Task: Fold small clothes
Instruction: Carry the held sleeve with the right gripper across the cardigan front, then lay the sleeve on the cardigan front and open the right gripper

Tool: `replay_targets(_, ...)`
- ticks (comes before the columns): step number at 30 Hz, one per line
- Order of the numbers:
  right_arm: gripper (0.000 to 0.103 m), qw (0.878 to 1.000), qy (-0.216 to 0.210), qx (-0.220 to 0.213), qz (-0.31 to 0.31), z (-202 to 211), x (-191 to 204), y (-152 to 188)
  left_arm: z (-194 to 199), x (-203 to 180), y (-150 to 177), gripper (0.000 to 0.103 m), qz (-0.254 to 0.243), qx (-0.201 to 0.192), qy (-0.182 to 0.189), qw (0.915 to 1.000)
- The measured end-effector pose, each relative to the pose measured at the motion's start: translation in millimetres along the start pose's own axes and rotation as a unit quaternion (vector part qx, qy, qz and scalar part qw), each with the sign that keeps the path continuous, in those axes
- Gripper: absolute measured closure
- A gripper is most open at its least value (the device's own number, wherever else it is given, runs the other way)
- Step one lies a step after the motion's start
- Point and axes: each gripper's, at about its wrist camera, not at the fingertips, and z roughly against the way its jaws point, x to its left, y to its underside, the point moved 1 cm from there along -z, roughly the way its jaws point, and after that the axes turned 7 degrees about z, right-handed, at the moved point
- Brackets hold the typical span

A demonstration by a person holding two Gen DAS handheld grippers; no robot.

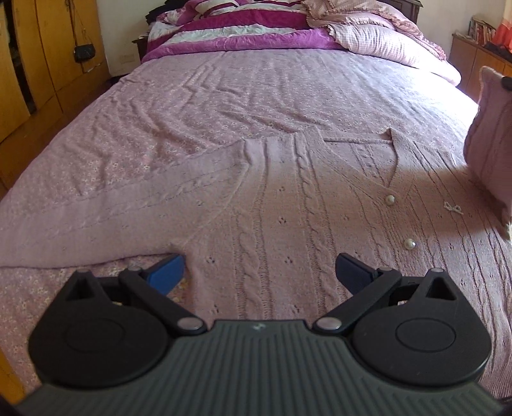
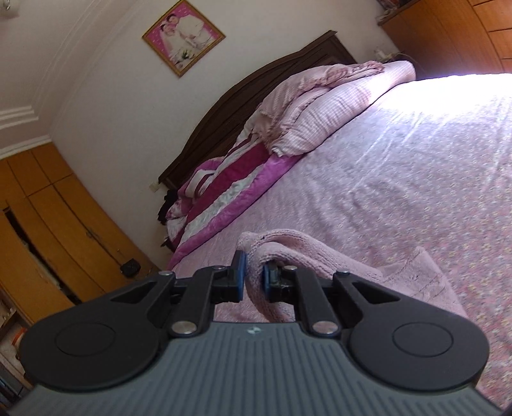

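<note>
A pink cable-knit cardigan with pearl buttons lies spread face up on the bed, its left sleeve stretched out flat. My left gripper hovers above its lower part, open, nothing between the blue pads. In the right wrist view my right gripper is shut on a fold of the cardigan, lifted off the bed, with the knit draping down to the right. That raised part of the cardigan also hangs at the right edge of the left wrist view.
The bed has a pink floral sheet. Folded quilts and pillows are piled at the dark headboard. Wooden wardrobes stand on the left, a low cabinet on the right.
</note>
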Motion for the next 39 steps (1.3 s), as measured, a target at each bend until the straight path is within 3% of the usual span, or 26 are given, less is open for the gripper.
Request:
replay_targets(11,0.091,0.997,-0.022,0.074,0.014,-47,43,64,3,18,4,0.000,0.004,-0.014,-0.006,0.9999)
replay_targets(22,0.091,0.989,-0.032,0.141,0.013,-90,46,118,-18,25,10,0.000,0.005,-0.004,-0.019,0.9998)
replay_targets(35,0.089,0.981,-0.040,0.186,0.035,-109,51,158,-35,27,16,0.000,0.007,0.012,-0.023,0.9996)
replay_targets(37,0.084,0.980,-0.046,0.188,0.039,-107,51,159,-35,24,16,0.000,0.006,0.012,-0.020,0.9997)
replay_targets(39,0.071,0.980,-0.052,0.187,0.046,-101,50,158,-35,21,17,0.000,0.002,0.011,-0.018,0.9998)
